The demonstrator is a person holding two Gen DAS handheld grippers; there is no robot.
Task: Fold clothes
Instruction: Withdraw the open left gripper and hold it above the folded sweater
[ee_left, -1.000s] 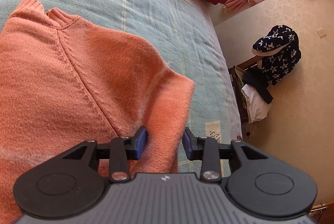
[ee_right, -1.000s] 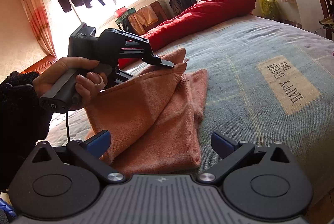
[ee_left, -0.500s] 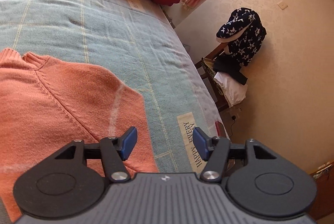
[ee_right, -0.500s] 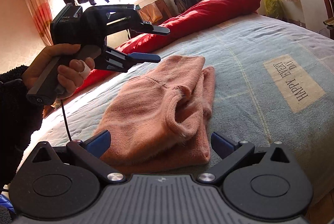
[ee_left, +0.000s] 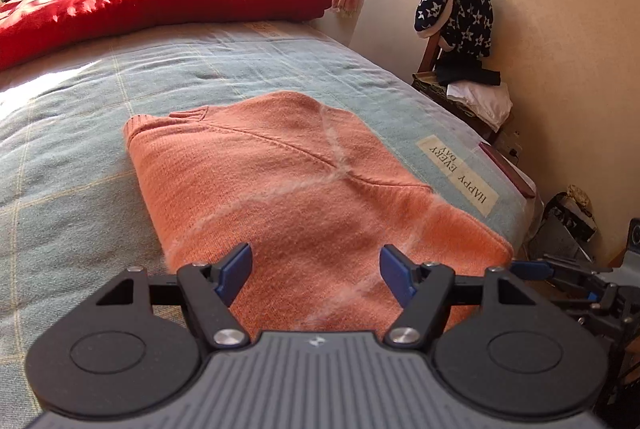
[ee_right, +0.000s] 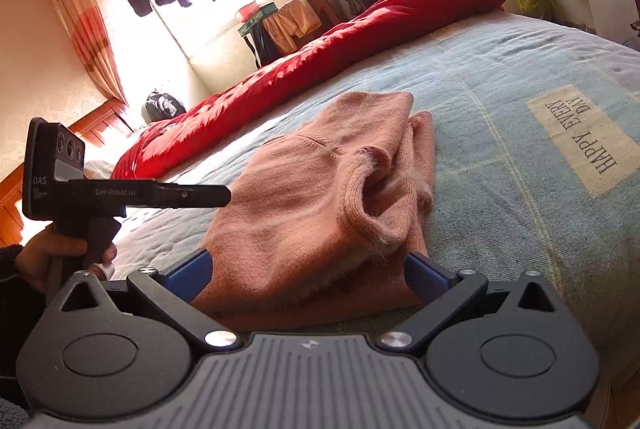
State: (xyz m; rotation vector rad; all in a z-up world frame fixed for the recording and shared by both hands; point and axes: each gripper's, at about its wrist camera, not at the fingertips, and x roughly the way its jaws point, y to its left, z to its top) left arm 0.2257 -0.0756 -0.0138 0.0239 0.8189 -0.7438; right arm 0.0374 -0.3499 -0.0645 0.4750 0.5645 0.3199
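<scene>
The bed (ee_left: 100, 101), spread with a pale blue checked blanket, carried the whole job, with a rolled red quilt (ee_left: 160, 1) along its far side. Near the front edge of the bed lay the orange sweater (ee_left: 288, 189), folded over into a thick, roughly square bundle with its ribbed collar on the far left side in the left wrist view. From the right wrist view the sweater (ee_right: 320, 197) looked less tidy: one cuff bulged open on top, and a lower layer stuck out beyond the upper one.

Judging from that, the main folds were done, and what remained was squaring the edges, tucking the cuff or a final halving.

The left gripper (ee_left: 316, 269) hung above the near edge of the sweater, its jaws opening with nothing pinched between them. The right gripper (ee_right: 308, 273) sat low by the near edge, jaws wide apart and empty.
</scene>
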